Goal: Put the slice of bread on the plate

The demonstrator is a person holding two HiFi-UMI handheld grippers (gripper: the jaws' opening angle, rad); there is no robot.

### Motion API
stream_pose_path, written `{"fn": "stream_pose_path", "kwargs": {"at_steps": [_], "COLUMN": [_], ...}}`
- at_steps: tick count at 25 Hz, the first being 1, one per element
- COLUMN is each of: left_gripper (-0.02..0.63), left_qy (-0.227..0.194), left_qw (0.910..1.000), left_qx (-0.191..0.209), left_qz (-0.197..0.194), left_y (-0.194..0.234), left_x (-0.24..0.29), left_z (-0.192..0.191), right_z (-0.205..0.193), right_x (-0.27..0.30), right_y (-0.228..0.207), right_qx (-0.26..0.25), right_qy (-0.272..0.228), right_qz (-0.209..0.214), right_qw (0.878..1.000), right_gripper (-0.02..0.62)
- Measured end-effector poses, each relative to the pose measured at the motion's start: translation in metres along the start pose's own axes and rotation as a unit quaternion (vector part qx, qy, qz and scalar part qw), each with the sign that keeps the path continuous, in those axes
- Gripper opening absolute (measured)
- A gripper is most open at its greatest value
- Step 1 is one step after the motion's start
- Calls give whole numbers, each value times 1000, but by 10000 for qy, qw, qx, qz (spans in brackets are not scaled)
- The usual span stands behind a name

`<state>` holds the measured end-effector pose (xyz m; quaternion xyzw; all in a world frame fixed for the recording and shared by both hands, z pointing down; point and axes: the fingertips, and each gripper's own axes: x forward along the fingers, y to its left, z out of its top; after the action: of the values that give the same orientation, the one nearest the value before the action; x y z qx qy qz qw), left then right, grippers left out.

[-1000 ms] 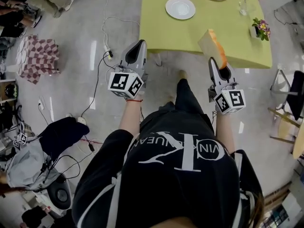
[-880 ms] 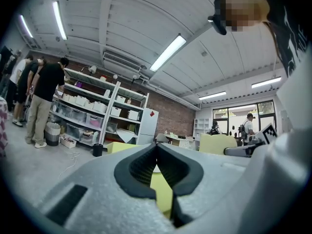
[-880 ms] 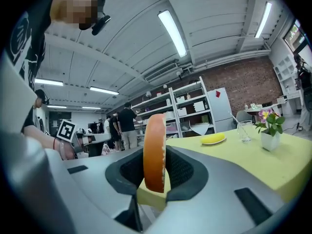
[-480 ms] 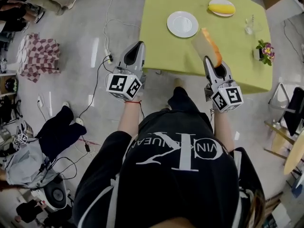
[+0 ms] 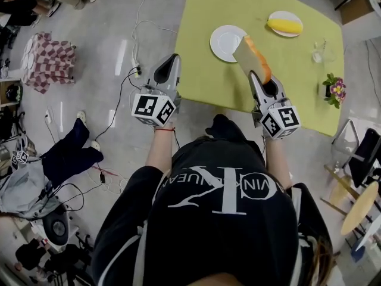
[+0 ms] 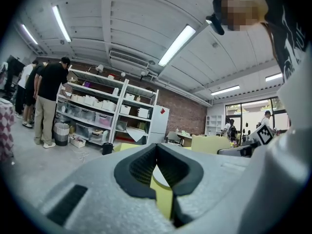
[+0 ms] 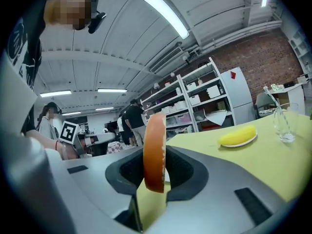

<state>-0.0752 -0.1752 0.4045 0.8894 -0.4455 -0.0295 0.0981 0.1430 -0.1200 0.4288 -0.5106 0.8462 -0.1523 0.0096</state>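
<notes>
A slice of bread (image 5: pixel 252 57) with an orange-brown crust stands on edge between the jaws of my right gripper (image 5: pixel 258 75), which is shut on it. The slice hangs over the yellow-green table (image 5: pixel 238 5), right beside the right rim of the empty white plate (image 5: pixel 226 43). In the right gripper view the bread (image 7: pixel 154 152) sits upright between the dark pads. My left gripper (image 5: pixel 172 58) hovers at the table's near left edge, shut, with nothing in it; its pads (image 6: pixel 141 167) meet at the tip.
A second plate with a yellow food item (image 5: pixel 284 24) lies farther back, also visible as the yellow item (image 7: pixel 237 136). A glass (image 5: pixel 319 52) and a small flower pot (image 5: pixel 336 90) stand at the table's right. Cables (image 5: pixel 134 64) run over the floor at left.
Both grippers have moved forward toward the table. The bread has travelled from beyond the table's near edge to just beside the white plate.
</notes>
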Motion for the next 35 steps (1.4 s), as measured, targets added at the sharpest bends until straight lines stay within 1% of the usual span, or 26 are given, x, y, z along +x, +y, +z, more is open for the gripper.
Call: {"fn": "stream_pose_path", "kwargs": {"at_steps": [15,18,23,26,28,31,33,35], "left_gripper": [11,11,11,11,11,11,11,11], "left_qy": [145,186,318,366,408,480,502,521], "left_qw": [9991,9990,9988,9986,9986,9984,9983,9984], "left_qx": [-61,-67,-47,-75,-81,-120,-145,-126], "left_qz": [396,397,370,367,333,283,247,157], "left_y": [6,5,4,7,9,14,18,20], "left_x": [28,33,37,39,42,48,53,58], "left_z": [-11,-15,-21,-24,-25,-27,-26,-25], "right_z": [-2,-3,-8,-10,-12,-16,-19,-22], "right_x": [44,52,62,72,79,88,93,97], "right_y": [-27,-29,-28,-28,-32,-35,-34,-31], "right_qx": [174,307,710,1100,1601,2505,2895,3166], "right_qy": [315,343,380,370,322,261,267,311], "right_qz": [570,639,738,764,674,517,499,496], "right_qw": [9977,9969,9940,9903,9843,9664,9555,9468], "right_gripper": [97,97,97,97,97,97,97,97]}}
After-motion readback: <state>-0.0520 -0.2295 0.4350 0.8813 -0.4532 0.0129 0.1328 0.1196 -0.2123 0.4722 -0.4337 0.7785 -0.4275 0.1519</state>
